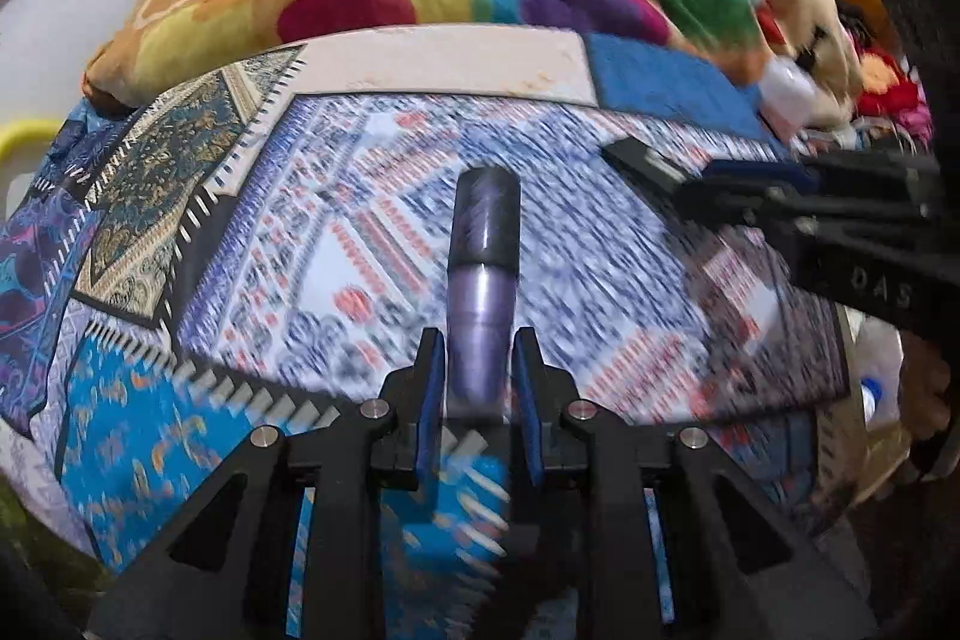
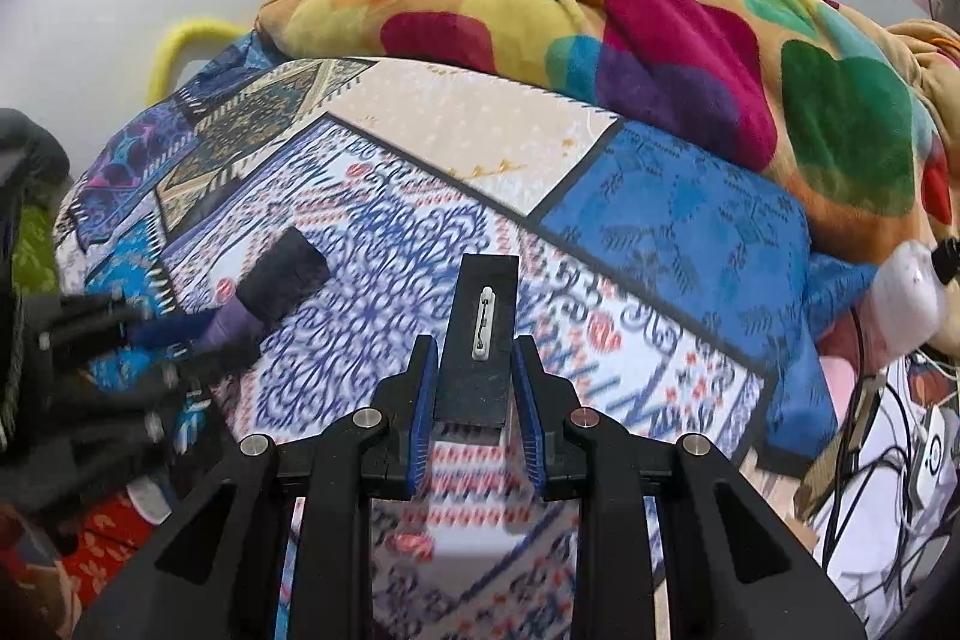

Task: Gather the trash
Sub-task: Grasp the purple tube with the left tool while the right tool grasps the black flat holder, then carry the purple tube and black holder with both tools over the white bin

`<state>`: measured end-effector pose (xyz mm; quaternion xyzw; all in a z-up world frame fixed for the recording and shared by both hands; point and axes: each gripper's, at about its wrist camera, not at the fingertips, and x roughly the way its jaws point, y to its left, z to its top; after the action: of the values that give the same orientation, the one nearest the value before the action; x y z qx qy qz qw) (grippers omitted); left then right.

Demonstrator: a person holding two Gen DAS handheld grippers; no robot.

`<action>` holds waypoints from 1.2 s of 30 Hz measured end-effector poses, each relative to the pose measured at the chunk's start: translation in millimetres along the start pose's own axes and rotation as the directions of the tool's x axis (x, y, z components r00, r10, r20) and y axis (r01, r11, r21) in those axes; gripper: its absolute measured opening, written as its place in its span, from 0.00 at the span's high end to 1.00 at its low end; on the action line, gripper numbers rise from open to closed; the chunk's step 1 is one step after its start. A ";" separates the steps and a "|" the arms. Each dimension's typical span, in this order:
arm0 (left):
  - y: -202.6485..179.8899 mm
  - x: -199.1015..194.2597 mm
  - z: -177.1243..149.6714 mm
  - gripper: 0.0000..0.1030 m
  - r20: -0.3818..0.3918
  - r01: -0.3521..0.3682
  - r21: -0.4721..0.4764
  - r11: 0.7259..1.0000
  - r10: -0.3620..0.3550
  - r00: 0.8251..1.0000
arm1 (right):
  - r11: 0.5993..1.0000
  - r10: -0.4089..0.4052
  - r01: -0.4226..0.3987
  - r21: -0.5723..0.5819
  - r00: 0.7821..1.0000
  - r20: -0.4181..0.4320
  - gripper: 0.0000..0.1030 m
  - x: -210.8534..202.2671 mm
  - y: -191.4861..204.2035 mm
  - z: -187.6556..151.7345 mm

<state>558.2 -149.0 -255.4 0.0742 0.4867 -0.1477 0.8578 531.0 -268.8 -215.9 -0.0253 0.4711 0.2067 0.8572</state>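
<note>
Left gripper (image 1: 479,388) squeezed purple tube (image 1: 483,274), pointing far over bed (image 1: 420,196). Right gripper (image 2: 477,391) squeezed flat black box (image 2: 480,334).

Heaped blanket (image 2: 600,22) behind open bedsheet (image 2: 384,244).

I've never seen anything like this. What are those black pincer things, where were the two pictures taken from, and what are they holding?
They are hand-held grippers, one in each of a person's hands, each with a camera looking along its two fingers.

One picture is from the left gripper: it is closed on a purple tube with a dark cap.

The other is from the right gripper: it grips a flat black piece bearing a small white clip.

Below lies a bed with a patterned patchwork sheet and a bright multicoloured blanket heaped behind. Each gripper shows at the edge of the other's picture.
</note>
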 end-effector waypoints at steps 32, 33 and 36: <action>2.9 -31.5 -21.1 0.75 0.117 -0.028 -0.085 0.996 0.038 0.992 | 0.989 -0.112 0.112 -0.100 0.994 0.002 0.60 10.8 36.4 -22.8; 3.3 -36.0 -22.5 0.75 0.124 -0.018 -0.093 0.995 0.029 0.992 | 0.990 -0.108 0.108 -0.096 0.994 0.005 0.66 10.5 36.7 -22.7; 3.4 -46.1 -24.3 0.75 0.142 0.014 -0.117 0.993 0.003 0.990 | 0.990 -0.104 0.106 -0.093 0.994 0.018 0.73 9.7 38.6 -24.0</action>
<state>517.3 -130.8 -228.4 0.0115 0.4323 -0.1262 0.8928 501.7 -236.0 -231.3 -0.0890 0.4531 0.1834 0.8678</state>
